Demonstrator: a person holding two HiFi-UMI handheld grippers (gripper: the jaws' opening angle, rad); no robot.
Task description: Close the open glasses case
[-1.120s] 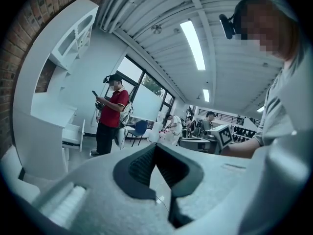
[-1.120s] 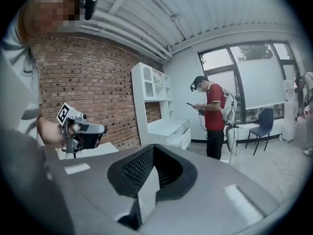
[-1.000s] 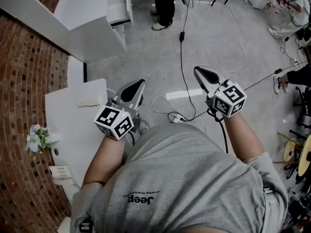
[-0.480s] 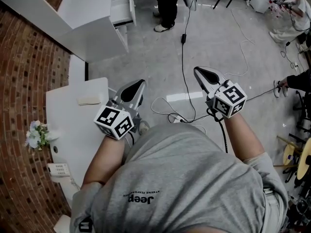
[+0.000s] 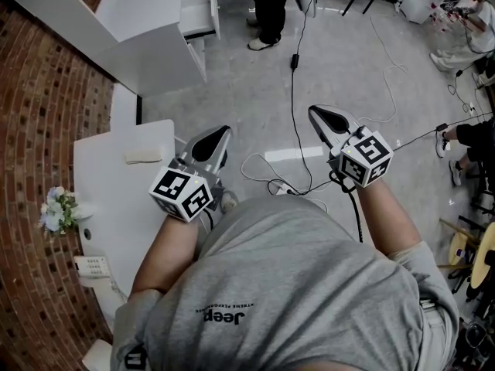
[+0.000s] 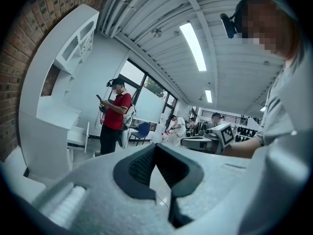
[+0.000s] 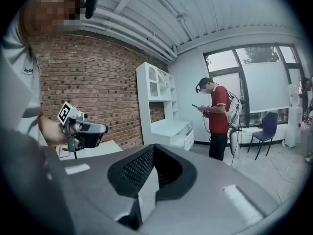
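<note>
A small flat beige case (image 5: 144, 156) lies on the white table (image 5: 116, 207) at the left; it is too small to tell whether its lid is up. My left gripper (image 5: 220, 133) hangs in the air just right of the table's edge, right of the case and apart from it, jaws shut and empty. In its own view the tips (image 6: 155, 146) meet with nothing between them. My right gripper (image 5: 315, 113) is held over the floor further right, also shut and empty, its tips (image 7: 153, 148) touching. Each gripper shows in the other's view: the right gripper (image 6: 208, 141), the left gripper (image 7: 83, 129).
A white shelf unit with an open drawer (image 5: 197, 14) stands beyond the table by the brick wall (image 5: 39, 114). On the table's near part are flowers (image 5: 58, 211) and a small keypad device (image 5: 93, 267). Cables (image 5: 294, 76) run over the floor. A person in a red shirt (image 7: 217, 114) stands ahead.
Both grippers keep their places and stay shut. Only the head view has drifted slightly, so the table and shelf unit sit a little differently in the picture.
</note>
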